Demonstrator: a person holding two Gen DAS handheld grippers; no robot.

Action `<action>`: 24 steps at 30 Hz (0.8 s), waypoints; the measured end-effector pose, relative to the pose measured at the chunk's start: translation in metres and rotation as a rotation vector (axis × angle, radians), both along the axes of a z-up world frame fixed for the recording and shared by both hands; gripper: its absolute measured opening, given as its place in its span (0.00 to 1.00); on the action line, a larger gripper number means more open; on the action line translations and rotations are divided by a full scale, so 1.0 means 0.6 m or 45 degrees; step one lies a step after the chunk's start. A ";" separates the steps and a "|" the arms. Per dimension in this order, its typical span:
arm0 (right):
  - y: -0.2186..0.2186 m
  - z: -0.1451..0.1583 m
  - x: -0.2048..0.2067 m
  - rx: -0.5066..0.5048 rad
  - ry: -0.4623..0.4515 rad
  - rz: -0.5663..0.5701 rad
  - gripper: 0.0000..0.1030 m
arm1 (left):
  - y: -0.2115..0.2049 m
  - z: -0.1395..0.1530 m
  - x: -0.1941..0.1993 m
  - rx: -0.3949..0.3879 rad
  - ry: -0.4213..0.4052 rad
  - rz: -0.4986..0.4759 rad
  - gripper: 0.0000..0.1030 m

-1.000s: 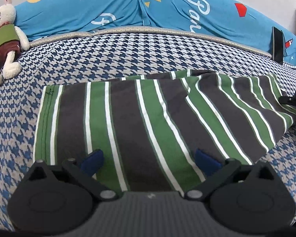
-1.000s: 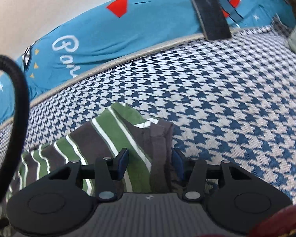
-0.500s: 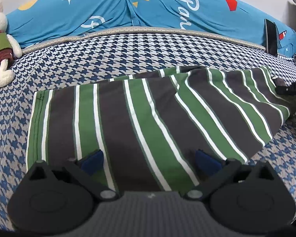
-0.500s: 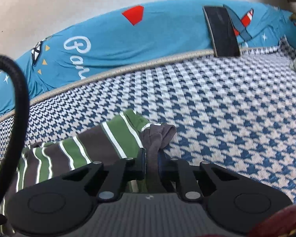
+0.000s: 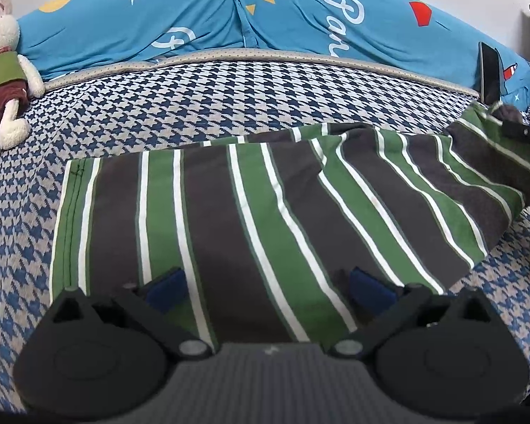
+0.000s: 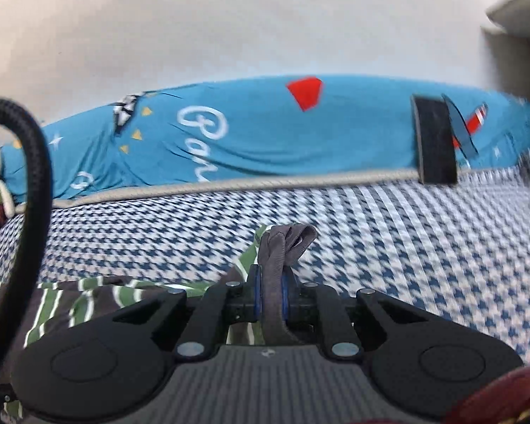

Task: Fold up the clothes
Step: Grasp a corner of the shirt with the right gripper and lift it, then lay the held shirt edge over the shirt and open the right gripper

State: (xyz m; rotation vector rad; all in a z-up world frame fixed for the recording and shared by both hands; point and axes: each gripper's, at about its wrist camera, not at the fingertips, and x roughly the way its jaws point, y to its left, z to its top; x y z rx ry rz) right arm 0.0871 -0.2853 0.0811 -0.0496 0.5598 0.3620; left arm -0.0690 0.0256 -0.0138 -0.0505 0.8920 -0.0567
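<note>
One bed [image 5: 229, 106] carries everything here, houndstooth cover, with one long blue pillow [image 5: 300, 17] along its far edge. One striped shirt [image 5: 265, 219] lies across the middle of the bed, mostly flat, green, grey and white stripes, its right end raised off the cover. That's your doing: your right gripper [image 6: 271, 298] is clamped on the grey collar band [image 6: 282, 243] at that end and has it lifted. Your left gripper [image 5: 268, 288] sits over the near edge of the shirt with its jaws spread wide, gripping nothing. My read is you're mid-fold, carrying the right end over. Next you'd want to bring it across toward the left end and lay it down with edges lined up, left tong ready to pin the cloth. Smaller stuff: one stuffed rabbit [image 5: 3, 70] at the far left corner, one dark phone [image 5: 491, 70] propped against the pillow at the far right.
</note>
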 end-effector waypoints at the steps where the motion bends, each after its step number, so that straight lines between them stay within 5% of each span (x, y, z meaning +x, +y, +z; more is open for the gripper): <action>1: 0.009 0.006 -0.006 -0.009 -0.023 0.021 0.12 | 0.000 0.000 0.000 -0.001 0.000 0.003 1.00; 12: 0.123 0.015 -0.079 -0.135 -0.171 0.322 0.12 | 0.015 0.010 -0.001 -0.034 -0.007 0.066 1.00; 24: 0.201 -0.066 -0.094 -0.355 -0.056 0.509 0.13 | 0.041 0.016 -0.005 -0.077 0.011 0.133 1.00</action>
